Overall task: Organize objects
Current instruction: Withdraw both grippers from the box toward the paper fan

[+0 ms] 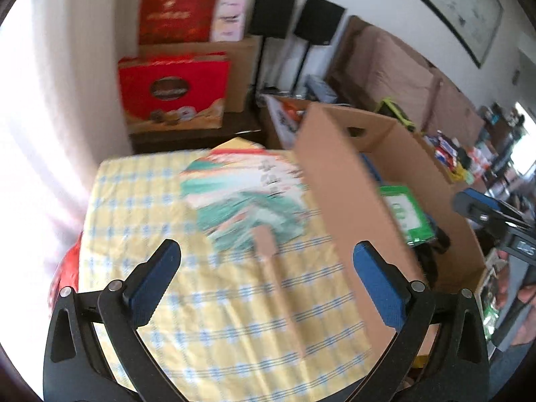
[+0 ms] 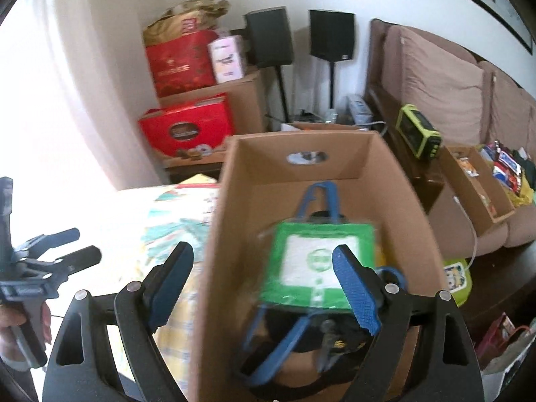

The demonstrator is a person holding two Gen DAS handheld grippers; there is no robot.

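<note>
A paper fan [image 1: 241, 197] with a teal, pink and white print and a wooden handle lies on the yellow checked tablecloth [image 1: 201, 301]. My left gripper [image 1: 267, 249] hovers open above the handle end, with nothing between its fingers. To the right stands an open cardboard box [image 1: 335, 174]. Inside the box [image 2: 214, 268] lies a green-and-white bag [image 2: 318, 261] with blue straps on top of dark items. My right gripper [image 2: 264, 250] hangs open over the box's left wall and the bag, touching neither. The left gripper [image 2: 78, 244] also shows at the left edge, held by a hand.
Red gift boxes [image 2: 187, 127] and brown cartons are stacked in the far corner beside two black speakers [image 2: 331, 33] on stands. A brown sofa [image 2: 442, 80] runs along the right, with a green device [image 2: 418, 132] and a snack-filled carton [image 2: 475, 181] on it.
</note>
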